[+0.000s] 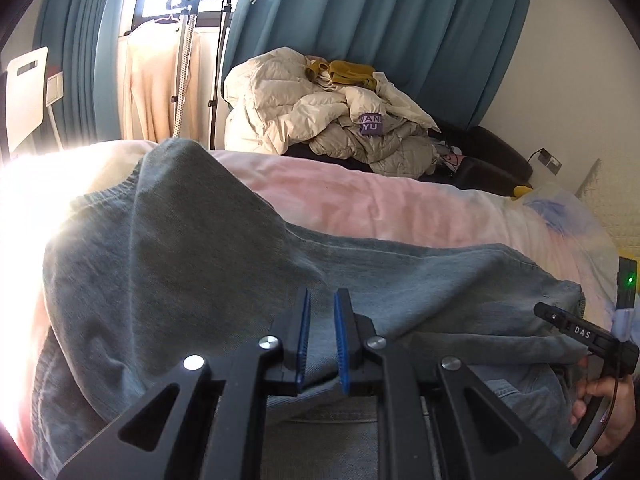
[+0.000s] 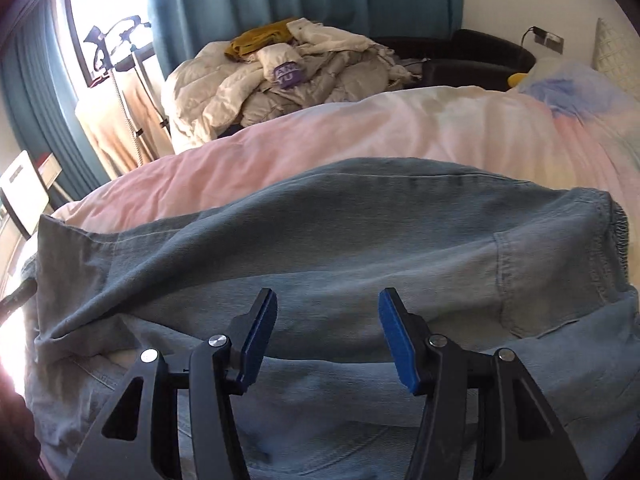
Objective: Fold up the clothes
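Blue-grey jeans lie across the pink bed cover, one layer folded over another. My left gripper has its blue pads close together with denim pinched in the narrow gap, near the garment's left end. In the right wrist view the jeans fill the foreground, with a back pocket and an elastic waistband at the right. My right gripper hovers just above the fold, wide open, nothing between its fingers. The left wrist view shows it as a black tool in a person's hand.
The bed cover stretches beyond the jeans. Behind it a pile of cream down jackets with a mustard garment lies on a dark sofa. A garment steamer stand, teal curtains and a white chair stand by the window.
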The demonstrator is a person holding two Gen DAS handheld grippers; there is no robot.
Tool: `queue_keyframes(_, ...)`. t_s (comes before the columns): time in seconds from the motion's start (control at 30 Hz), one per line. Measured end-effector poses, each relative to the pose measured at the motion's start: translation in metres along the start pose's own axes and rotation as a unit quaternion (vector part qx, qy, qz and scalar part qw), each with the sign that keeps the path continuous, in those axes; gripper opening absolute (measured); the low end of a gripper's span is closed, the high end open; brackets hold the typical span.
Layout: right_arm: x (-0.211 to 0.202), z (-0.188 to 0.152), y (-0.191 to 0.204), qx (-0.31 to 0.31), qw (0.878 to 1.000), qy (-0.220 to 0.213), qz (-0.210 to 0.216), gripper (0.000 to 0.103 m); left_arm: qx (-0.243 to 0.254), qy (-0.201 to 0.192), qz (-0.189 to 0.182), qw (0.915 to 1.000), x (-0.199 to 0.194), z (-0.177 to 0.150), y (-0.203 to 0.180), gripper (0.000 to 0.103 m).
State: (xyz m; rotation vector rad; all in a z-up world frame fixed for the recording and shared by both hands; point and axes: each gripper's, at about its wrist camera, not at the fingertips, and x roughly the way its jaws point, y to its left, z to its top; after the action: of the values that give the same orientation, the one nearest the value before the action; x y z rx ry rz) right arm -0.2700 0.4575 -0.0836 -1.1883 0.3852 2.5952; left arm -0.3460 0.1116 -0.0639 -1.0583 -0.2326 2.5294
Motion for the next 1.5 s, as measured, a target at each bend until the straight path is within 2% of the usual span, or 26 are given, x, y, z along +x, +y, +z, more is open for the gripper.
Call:
queue_keyframes(0.1,0.005,-0.003,0.003,-0.024,0.996,-0.02,0.078,0.054,-0.006,0.005,-0.014,0.9999,-0.003,-0.028,-0.021,0.012)
queue_keyframes(0.17,0.009,-0.016,0.009,-0.051,0.99,-0.022,0.129,0.054,0.001,0.005,-0.006,1.0,-0.01,-0.052,-0.036,0.012)
queue_keyframes(0.3,0.0,-0.039,0.022,-0.13,0.977,-0.025,0.169,0.054,0.014,0.051,0.024,0.9983,-0.035,-0.082,-0.065,0.012)
queue_keyframes(0.37,-0.008,-0.047,0.027,-0.155,0.969,-0.024,0.191,0.054,0.011,0.053,0.037,0.9978,-0.058,-0.086,-0.075,0.012)
queue_keyframes(0.43,-0.009,-0.05,0.032,-0.171,0.968,-0.026,0.179,0.054,0.003,0.049,0.048,0.9976,-0.082,-0.089,-0.083,0.012)
queue_keyframes(0.53,0.002,-0.046,0.038,-0.164,0.974,0.001,0.156,0.054,-0.022,0.036,0.052,0.9978,-0.108,-0.089,-0.083,0.012)
queue_keyframes(0.57,0.005,-0.044,0.04,-0.159,0.974,0.008,0.16,0.054,-0.029,0.029,0.055,0.9976,-0.115,-0.089,-0.082,0.012)
queue_keyframes(0.67,0.007,-0.047,0.046,-0.159,0.97,0.017,0.185,0.054,-0.028,0.025,0.062,0.9974,-0.113,-0.09,-0.078,0.012)
queue_keyframes(0.87,0.013,-0.063,0.065,-0.209,0.958,0.031,0.195,0.054,-0.024,0.021,0.074,0.9967,-0.105,-0.093,-0.07,0.012)
queue_keyframes(1.07,0.028,-0.067,0.091,-0.221,0.953,0.035,0.204,0.051,0.012,0.034,0.104,0.9939,-0.082,-0.092,-0.063,0.012)
queue_keyframes(1.2,0.039,-0.067,0.113,-0.228,0.95,0.033,0.21,0.051,0.007,0.046,0.092,0.9947,-0.07,-0.092,-0.05,0.012)
queue_keyframes(1.23,0.043,-0.067,0.119,-0.236,0.95,0.033,0.203,0.048,0.008,0.047,0.093,0.9945,-0.068,-0.092,-0.048,0.012)
queue_keyframes(1.3,0.048,-0.07,0.125,-0.247,0.951,0.023,0.184,0.031,0.01,0.048,0.098,0.994,-0.063,-0.092,-0.044,0.012)
queue_keyframes(1.33,0.048,-0.07,0.126,-0.247,0.952,0.018,0.181,0.019,0.007,0.049,0.096,0.9941,-0.061,-0.092,-0.041,0.012)
queue_keyframes(1.37,0.047,-0.07,0.124,-0.243,0.952,0.016,0.184,0.012,0.003,0.051,0.094,0.9943,-0.059,-0.092,-0.038,0.012)
queue_keyframes(1.43,0.038,-0.068,0.119,-0.227,0.954,0.017,0.195,0.004,-0.01,0.052,0.086,0.9948,-0.057,-0.089,-0.032,0.012)
queue_keyframes(1.5,0.02,-0.063,0.114,-0.206,0.956,0.016,0.208,0.004,-0.022,0.048,0.081,0.9953,-0.06,-0.086,-0.027,0.012)
